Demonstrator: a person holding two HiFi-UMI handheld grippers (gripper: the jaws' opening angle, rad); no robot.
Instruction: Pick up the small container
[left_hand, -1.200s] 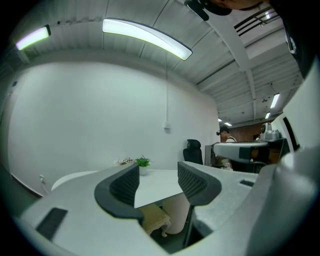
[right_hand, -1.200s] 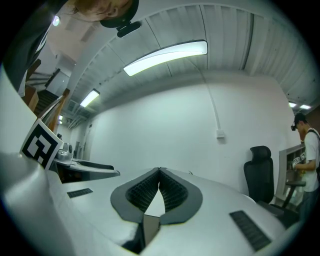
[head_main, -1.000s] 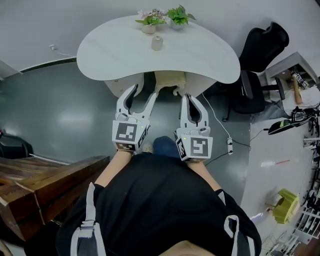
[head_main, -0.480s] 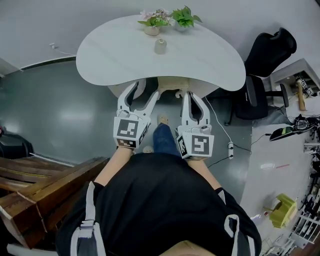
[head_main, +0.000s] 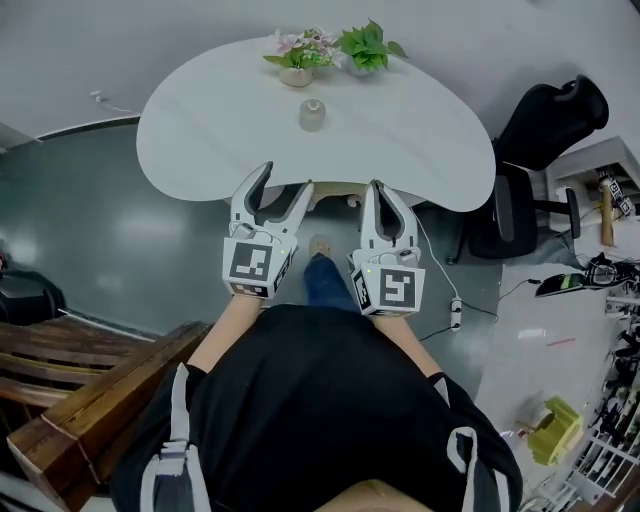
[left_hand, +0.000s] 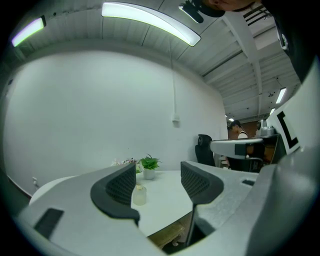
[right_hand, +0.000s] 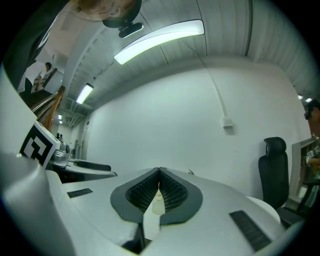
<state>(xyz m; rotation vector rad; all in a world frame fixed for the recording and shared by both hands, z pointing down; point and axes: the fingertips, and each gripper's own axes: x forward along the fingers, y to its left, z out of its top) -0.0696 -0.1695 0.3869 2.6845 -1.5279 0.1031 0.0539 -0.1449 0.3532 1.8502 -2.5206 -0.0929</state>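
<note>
The small container (head_main: 312, 115), a pale translucent jar with a lid, stands on the white curved table (head_main: 200, 120), toward its back and just in front of the plants. My left gripper (head_main: 284, 180) hovers at the table's near edge, open with nothing between its jaws. In the left gripper view the container (left_hand: 139, 194) shows far ahead beside the left jaw pad. My right gripper (head_main: 381, 188) is held beside the left one at the same edge, with its jaws shut and empty. In the right gripper view its tips (right_hand: 159, 175) meet, and a sliver of the container (right_hand: 158, 197) shows through the gap below.
Two potted plants (head_main: 296, 55) (head_main: 365, 48) stand at the table's back edge behind the container. A black office chair (head_main: 535, 130) is to the right, and a wooden bench (head_main: 90, 370) is at the lower left. A cable with a power strip (head_main: 458, 310) lies on the floor.
Both grippers have moved forward with the person, from over the floor up to the table's near edge. The container has not moved.
</note>
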